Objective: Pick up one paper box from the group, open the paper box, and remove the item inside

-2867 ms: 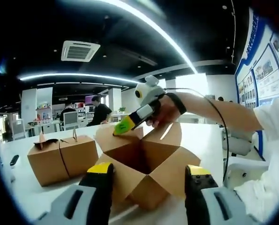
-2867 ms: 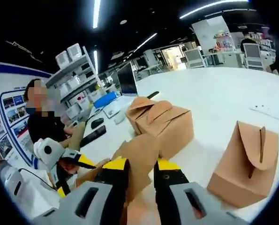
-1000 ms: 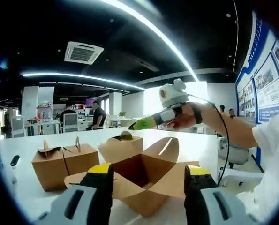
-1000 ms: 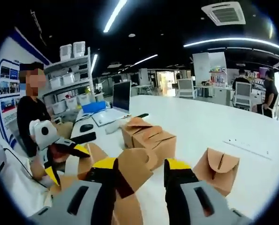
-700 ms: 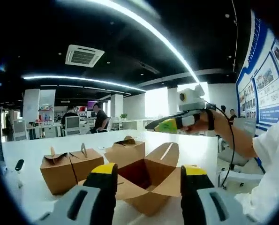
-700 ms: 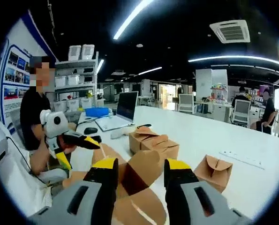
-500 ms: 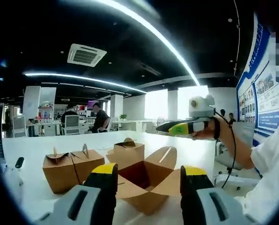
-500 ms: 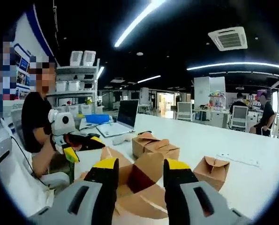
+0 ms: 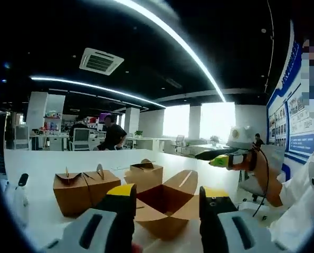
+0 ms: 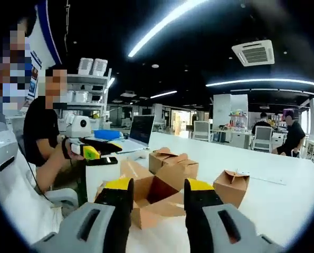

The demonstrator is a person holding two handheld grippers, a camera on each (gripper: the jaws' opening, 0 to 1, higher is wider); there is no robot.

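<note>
White table (image 9: 46, 163) runs through a dark-ceilinged open office, and on it, just ahead of both my tongs, sits the open box (image 9: 167, 203) with its flaps spread wide; I can see its reddish-brown inner walls, but its floor is out of sight, so I cannot tell whether anything lies inside. In the left gripper view my left gripper (image 9: 164, 197) has its jaws well apart with nothing between them, and they cover the near corners of the box. In the right gripper view my right gripper (image 10: 157, 191) likewise stands spread and empty, the same box partly behind its yellow-tipped jaws. Past the open box in the left gripper view stand a closed double box (image 9: 85, 190) and a third closed box (image 9: 145, 173), near each other; in the right gripper view another closed box (image 10: 231, 187) stands apart to the right. Each view catches my other tong held up in the air off the table, its tips too small for me to judge from there. A laptop (image 10: 138, 132) sits farther back on the table. Posters (image 9: 299, 126) on the blue-edged wall carry print too small to read. Seated people and chairs at the far desks are blurred, and a dark object (image 9: 22, 180) at the table's left edge is cut off.
</note>
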